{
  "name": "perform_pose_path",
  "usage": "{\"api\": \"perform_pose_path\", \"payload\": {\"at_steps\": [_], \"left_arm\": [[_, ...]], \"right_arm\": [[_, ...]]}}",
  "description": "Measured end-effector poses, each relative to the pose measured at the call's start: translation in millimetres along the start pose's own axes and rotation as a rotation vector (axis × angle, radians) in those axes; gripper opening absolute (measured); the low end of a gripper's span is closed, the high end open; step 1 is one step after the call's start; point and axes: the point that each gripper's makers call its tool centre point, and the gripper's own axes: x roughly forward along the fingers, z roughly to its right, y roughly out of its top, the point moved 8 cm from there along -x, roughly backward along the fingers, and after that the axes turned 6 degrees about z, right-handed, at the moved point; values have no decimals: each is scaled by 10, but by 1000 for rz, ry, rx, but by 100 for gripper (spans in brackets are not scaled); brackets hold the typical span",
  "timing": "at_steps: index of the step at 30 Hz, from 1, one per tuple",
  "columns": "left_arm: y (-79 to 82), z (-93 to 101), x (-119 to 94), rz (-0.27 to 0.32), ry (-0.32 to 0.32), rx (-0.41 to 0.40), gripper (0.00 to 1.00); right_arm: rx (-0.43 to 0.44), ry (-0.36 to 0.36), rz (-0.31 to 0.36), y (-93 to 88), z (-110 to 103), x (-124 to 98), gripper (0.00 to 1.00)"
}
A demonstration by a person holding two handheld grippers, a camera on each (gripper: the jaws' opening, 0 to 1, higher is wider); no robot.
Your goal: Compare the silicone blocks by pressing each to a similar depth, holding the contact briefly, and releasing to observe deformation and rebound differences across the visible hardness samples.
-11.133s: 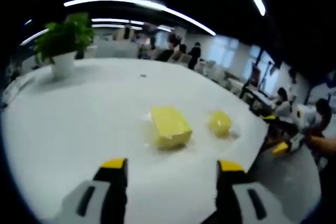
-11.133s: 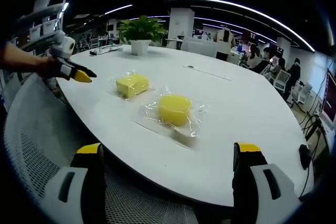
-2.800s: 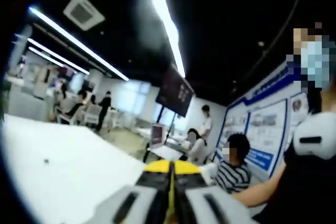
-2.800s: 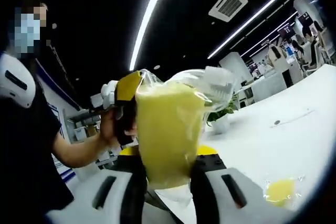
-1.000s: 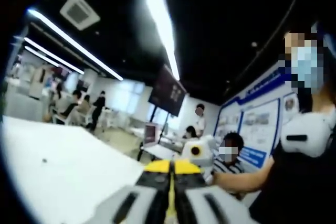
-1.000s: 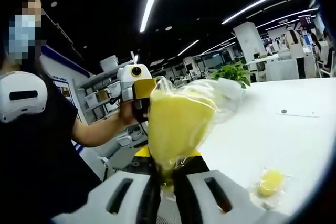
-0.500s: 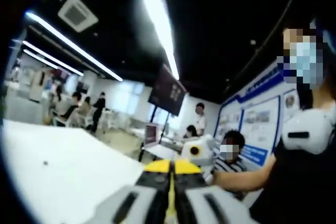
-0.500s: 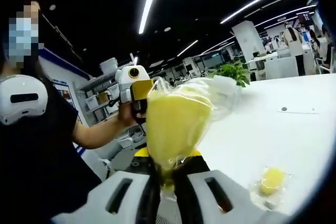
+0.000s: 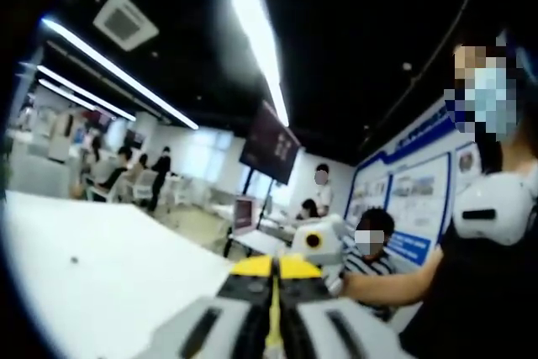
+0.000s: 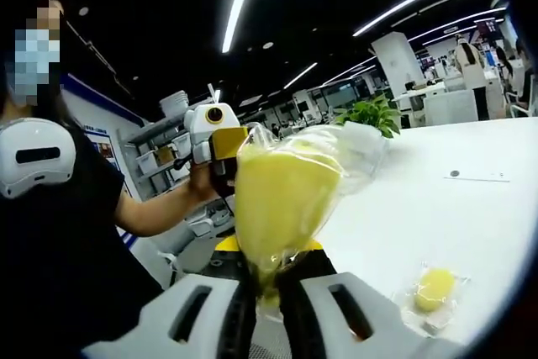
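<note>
The right gripper view shows the yellow silicone block (image 10: 284, 199) in its clear bag, standing up from the right gripper (image 10: 267, 285), whose fingers are clamped on the bag's lower end. The left gripper (image 10: 220, 147) is just beside the block's upper edge. A second bagged yellow block (image 10: 435, 288) lies on the white worktop (image 10: 437, 208), to the right of the fingers. In the left gripper view, the left gripper's (image 9: 274, 268) fingers are pressed together over the worktop (image 9: 92, 275).

Both views raised, facing—sharing—the white table (image 10: 437, 208).
</note>
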Motion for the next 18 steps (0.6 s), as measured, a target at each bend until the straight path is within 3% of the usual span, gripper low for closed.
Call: {"api": "perform_pose_path", "payload": {"at_steps": [18], "left_arm": [[8,-5,14,-1,6,11,0]], "right_arm": [[-3,6,-6,15,21,1,3]]}}
